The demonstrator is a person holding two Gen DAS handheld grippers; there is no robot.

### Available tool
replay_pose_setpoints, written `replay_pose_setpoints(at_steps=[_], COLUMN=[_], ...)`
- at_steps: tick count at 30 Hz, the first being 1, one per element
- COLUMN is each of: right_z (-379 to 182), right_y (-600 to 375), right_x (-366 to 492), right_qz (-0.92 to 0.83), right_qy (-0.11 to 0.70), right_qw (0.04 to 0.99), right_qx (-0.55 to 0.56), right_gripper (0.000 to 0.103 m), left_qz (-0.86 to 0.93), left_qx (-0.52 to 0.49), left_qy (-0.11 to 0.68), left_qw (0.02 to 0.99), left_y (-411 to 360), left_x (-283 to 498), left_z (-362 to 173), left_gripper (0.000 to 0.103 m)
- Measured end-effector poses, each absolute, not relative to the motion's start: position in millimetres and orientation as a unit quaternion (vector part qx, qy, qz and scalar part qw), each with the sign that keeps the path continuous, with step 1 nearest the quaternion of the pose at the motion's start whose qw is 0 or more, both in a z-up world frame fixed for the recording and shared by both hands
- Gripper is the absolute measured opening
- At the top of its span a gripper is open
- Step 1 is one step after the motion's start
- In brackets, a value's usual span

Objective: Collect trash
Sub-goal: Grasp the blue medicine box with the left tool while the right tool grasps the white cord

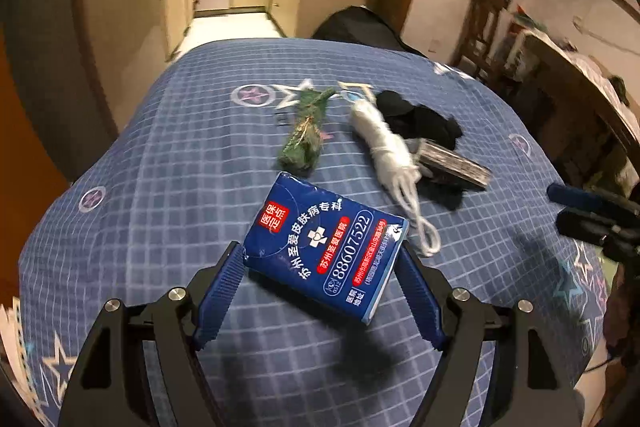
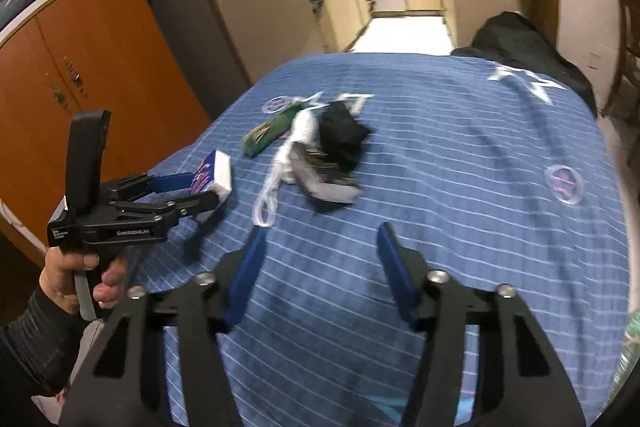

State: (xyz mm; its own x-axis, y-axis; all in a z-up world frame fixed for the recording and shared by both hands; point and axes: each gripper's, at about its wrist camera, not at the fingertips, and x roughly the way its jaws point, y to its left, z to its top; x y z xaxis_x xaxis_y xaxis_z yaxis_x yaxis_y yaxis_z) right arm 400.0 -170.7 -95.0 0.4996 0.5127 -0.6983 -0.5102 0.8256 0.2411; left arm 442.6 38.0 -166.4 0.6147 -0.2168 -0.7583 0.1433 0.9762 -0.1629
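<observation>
Your left hand-held gripper (image 1: 324, 259) has its blue ribbed pads on either side of the flat blue plastic tissue pack with white print (image 1: 326, 247), which lies at a slant on the blue checked cloth with star patterns (image 1: 160, 167) that covers the desk. The left pad touches the pack's near left corner and the right pad sits against its right edge, so the pack looks pinched between them. In the right wrist view the pack (image 2: 218, 175) is tilted, one end raised off the cloth between the left gripper's (image 2: 200, 193) pads, and your left hand (image 2: 80, 279) grips the handle below.

Your right hand-held gripper (image 2: 320, 239) hovers over bare cloth with its jaws spread and nothing between them. The white cord loop sits just ahead of its left pad.

Beyond the pack lies the rest of the trash: a crumpled green foil wrapper (image 1: 306, 133), a white bundle of wound cord (image 1: 390, 147) with a loop trailing toward the pack, a black crumpled cloth (image 1: 416, 119) and a dark flat box (image 1: 456, 167) touching the cord bundle. These four sit close together near the middle of the desk.

The far edge of the desk curves away toward a kitchen corridor. An orange wooden cabinet (image 2: 100, 67) stands near the left edge. Open cloth stretches to the right of the pile and in front of the right gripper.
</observation>
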Motion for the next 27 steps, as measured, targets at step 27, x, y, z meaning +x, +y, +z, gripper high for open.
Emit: replay_pose_setpoints(at_steps=[27], right_z=[-141], right_y=[-60], right_x=[496], right_qz=[0.247], right_qy=[0.418], right_qw=[0.874], right_qx=[-0.035], right_gripper=[0.045], left_qz=[-0.062], left_qx=[-0.069], left_qy=[0.417], left_qw=[0.904], left_y=[54], left_x=[432], left_z=[-170], left_gripper=[0.077])
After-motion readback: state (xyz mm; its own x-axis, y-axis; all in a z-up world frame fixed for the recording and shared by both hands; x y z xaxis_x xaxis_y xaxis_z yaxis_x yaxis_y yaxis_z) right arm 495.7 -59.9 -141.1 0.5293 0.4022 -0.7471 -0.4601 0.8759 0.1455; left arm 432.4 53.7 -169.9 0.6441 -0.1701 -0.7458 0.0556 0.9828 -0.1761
